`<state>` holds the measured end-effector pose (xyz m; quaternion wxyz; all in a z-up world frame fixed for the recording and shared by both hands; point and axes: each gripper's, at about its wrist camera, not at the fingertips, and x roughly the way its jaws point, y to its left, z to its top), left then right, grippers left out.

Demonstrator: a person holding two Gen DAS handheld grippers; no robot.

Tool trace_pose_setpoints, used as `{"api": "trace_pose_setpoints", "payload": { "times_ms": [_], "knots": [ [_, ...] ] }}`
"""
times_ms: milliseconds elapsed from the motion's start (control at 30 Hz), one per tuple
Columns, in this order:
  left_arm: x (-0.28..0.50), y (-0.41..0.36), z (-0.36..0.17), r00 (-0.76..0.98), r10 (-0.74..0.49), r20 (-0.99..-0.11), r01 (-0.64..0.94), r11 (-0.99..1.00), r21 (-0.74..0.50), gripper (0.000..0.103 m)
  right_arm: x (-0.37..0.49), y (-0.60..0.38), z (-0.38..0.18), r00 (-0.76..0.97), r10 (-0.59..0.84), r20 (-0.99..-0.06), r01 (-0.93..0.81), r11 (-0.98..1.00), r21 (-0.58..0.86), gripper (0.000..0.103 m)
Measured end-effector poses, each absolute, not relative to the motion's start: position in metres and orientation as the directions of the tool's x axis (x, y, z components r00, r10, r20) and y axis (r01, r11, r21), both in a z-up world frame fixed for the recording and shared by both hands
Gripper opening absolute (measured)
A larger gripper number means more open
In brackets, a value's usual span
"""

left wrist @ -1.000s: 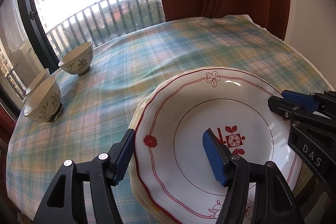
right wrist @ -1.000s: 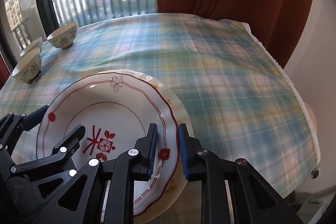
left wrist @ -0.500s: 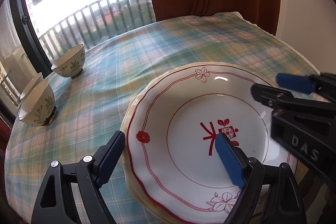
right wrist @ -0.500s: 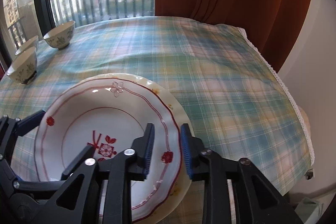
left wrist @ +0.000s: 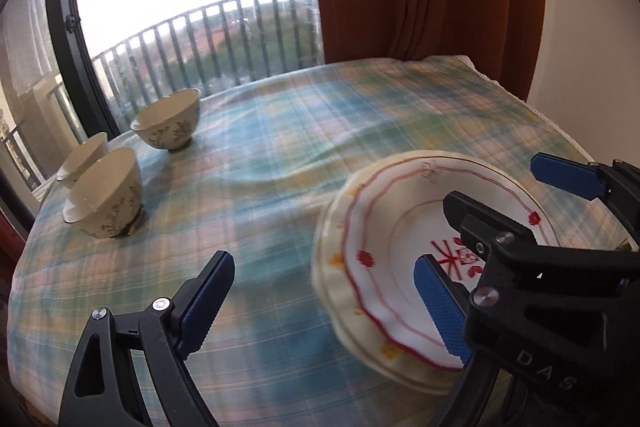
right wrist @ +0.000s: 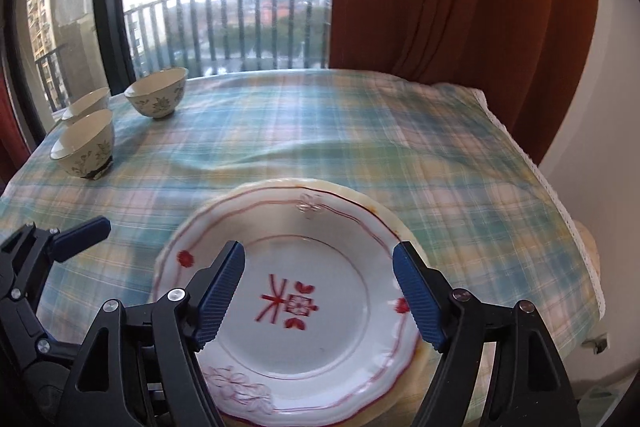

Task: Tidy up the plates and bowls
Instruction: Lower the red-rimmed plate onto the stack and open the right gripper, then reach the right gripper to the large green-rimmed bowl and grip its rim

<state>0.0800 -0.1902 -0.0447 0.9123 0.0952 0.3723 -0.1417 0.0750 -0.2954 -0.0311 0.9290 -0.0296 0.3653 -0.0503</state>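
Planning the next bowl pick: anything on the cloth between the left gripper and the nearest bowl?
Nothing visible. From the left gripper, jaws opening and empty, only bare tablecloth leads to the nearest bowl. The stacked plates sit off to the right of that path.

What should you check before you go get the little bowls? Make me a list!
1. Red-patterned plate sits on the yellow-rimmed plate beneath: ok.
2. Right gripper has nothing between its fingers, jaws opening: ok.
3. Left gripper has let go, jaws opening: ok.
4. Three bowls upright near the window: ok.
5. Nearest bowl sitting flat: not ok, something dark lies under its base.
6. Tablecloth bare between plates and bowls: ok.
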Motion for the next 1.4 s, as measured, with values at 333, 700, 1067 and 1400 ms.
{"api": "trace_pose_setpoints", "payload": {
  "times_ms": [333,700,1067,1400],
  "knots": [
    [0.094,-0.132,-0.036,0.714,-0.145,-0.685,0.259,0.963,0.067,0.092,0.092,-0.233,-0.021,0.744,-0.057,-0.665,0.026,0.998,-0.056,0.079],
    [0.122,-0.055,-0.033,0.743,-0.047,-0.667,0.114,0.992,0.058,0.092,0.126,-0.178,-0.023,0.733,0.018,-0.68,-0.013,1.0,0.013,0.079],
    [0.158,0.006,-0.029,0.755,0.053,-0.654,0.004,0.996,0.085,0.09,0.176,-0.125,-0.02,0.716,0.073,-0.694,-0.058,0.997,0.045,0.079],
    [0.206,0.037,-0.035,0.744,0.092,-0.662,-0.077,0.996,0.051,0.082,0.232,-0.091,-0.028,0.725,0.08,-0.685,-0.035,0.996,0.079,0.079]
  ]
}}
